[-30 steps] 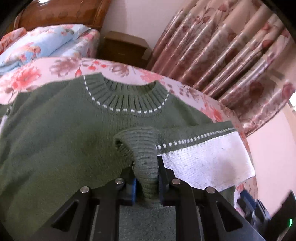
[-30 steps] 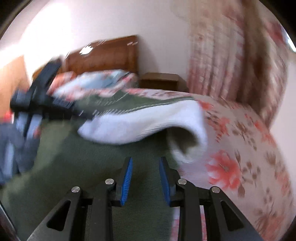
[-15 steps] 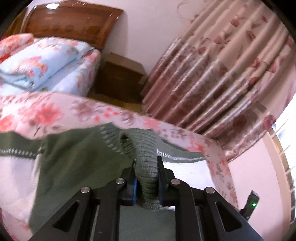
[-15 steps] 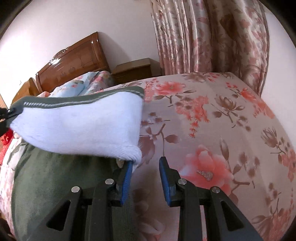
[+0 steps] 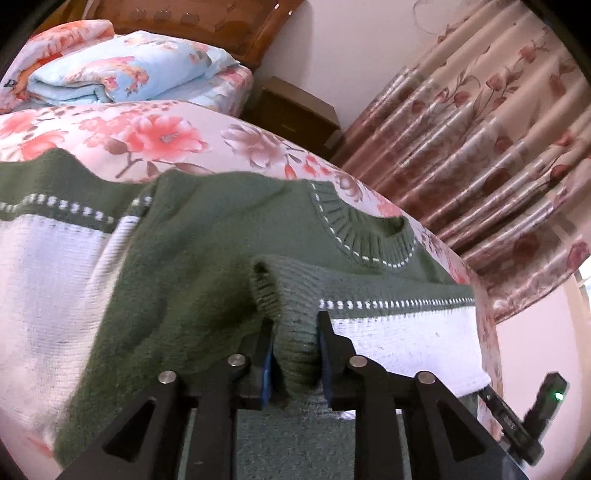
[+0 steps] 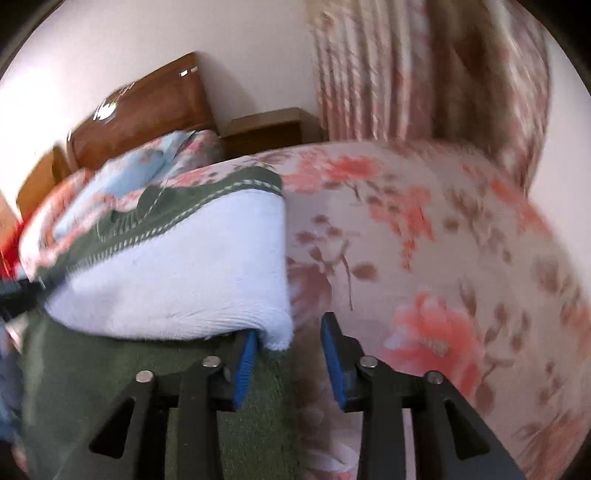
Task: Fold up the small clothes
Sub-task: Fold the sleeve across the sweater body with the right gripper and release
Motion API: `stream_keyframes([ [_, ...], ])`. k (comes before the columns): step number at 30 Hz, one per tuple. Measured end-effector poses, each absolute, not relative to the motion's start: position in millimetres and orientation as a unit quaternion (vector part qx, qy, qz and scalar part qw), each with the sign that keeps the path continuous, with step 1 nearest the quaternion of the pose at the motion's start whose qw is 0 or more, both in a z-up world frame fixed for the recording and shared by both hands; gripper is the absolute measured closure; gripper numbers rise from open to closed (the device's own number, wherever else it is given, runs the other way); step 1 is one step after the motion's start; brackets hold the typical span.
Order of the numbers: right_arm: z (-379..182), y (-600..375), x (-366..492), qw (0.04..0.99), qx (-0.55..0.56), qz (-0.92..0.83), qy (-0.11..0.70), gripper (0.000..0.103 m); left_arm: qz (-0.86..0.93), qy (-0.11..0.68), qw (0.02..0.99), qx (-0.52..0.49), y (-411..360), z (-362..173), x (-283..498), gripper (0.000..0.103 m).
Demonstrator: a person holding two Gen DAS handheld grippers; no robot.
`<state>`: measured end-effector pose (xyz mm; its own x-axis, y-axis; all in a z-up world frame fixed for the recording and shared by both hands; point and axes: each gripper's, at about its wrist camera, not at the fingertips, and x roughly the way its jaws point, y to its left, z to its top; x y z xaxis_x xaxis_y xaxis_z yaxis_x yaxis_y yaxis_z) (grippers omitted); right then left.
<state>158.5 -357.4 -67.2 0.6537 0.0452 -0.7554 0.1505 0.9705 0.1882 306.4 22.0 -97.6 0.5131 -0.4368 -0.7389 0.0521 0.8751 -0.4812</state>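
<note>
A small green knit sweater (image 5: 207,258) with white sleeve bands lies on a floral bed (image 5: 155,136). My left gripper (image 5: 293,328) is shut on the ribbed green cuff (image 5: 295,295) of one sleeve, which is folded across the sweater's body below the collar (image 5: 365,236). In the right wrist view, blurred by motion, my right gripper (image 6: 288,350) is open. Its left finger (image 6: 245,354) sits beside the corner of the white sleeve band (image 6: 177,284), which lies on the green body (image 6: 110,376). Nothing is between its jaws.
A folded blue floral quilt (image 5: 122,74) and a wooden headboard (image 5: 207,22) lie beyond the sweater. A wooden nightstand (image 5: 299,110) and flowered curtains (image 5: 480,129) stand to the right. Bare floral bedcover (image 6: 424,240) spreads right of the sweater.
My left gripper has carried the cuff back down over the sweater's body, with the collar in sight again. My right gripper has shifted; its view has turned blurry, and the sleeve corner stays at its left finger.
</note>
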Motion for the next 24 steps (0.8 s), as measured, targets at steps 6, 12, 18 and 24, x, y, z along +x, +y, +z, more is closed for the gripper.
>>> stream_keyframes([
  [6, -48, -355, 119, 0.923, 0.121, -0.059, 0.361, 0.067, -0.061, 0.385, 0.904, -0.173, 18, -60, 271, 0.000],
  [12, -27, -309, 147, 0.941, 0.034, 0.003, 0.338, 0.067, -0.132, 0.404, 0.900, -0.097, -33, -64, 269, 0.000],
  [18, -63, -281, 174, 0.914, -0.034, -0.008, 0.404, 0.067, -0.137, 0.430, 0.892, -0.006, -65, -91, 264, 0.000],
  [24, -64, -281, 153, 0.917, -0.027, -0.029, 0.398, 0.067, -0.151, 0.425, 0.892, 0.005, -67, -95, 252, 0.000],
])
